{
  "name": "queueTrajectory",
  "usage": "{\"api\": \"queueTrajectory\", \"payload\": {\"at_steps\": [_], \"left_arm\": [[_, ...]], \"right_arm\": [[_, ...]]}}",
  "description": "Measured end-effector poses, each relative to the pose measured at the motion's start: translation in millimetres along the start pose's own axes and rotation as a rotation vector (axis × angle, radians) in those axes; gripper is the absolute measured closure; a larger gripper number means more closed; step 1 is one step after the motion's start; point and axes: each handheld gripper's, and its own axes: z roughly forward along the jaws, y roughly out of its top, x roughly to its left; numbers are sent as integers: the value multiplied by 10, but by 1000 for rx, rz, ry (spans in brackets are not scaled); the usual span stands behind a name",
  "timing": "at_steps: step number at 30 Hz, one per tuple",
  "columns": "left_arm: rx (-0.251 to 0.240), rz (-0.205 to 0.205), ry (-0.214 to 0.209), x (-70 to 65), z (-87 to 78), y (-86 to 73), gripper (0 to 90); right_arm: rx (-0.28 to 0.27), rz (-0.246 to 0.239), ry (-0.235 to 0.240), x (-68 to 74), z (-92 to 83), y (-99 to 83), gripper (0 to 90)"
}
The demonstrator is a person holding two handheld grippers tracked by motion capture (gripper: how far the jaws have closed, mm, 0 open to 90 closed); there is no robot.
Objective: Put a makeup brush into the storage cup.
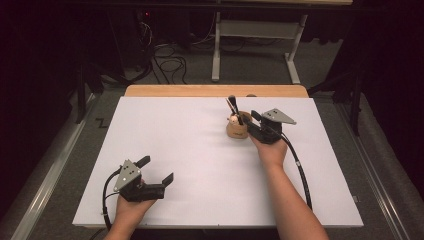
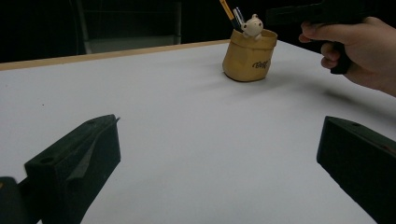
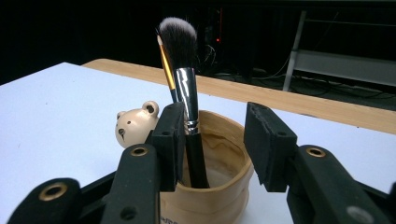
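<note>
While my right gripper [image 3: 212, 140] hangs over the tan holder [image 3: 219, 186], its jaws stand apart around the black makeup brush [image 3: 187, 93], one pad just beside the handle, the other clear of it, so nothing is clamped. The brush stands upright inside the holder beside a thin yellow brush [image 3: 166, 70] and a small bear figure [image 3: 135, 123]. Well away from the holder, my left gripper [image 2: 219, 158] rests wide open and empty on the white table [image 1: 190, 145].
</note>
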Motion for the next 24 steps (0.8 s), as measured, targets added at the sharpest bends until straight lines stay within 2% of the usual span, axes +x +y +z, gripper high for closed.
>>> {"api": "queueTrajectory", "payload": {"at_steps": [14, 20, 24], "left_arm": [[4, -1, 3, -1, 15, -4, 6], [14, 0, -4, -1, 34, -7, 5], [15, 1, -5, -9, 38, -2, 5]], "right_arm": [[16, -14, 7, -13, -58, -15, 613], [34, -39, 17, 13, -123, -77, 580], [45, -52, 20, 33, -197, -123, 522]]}}
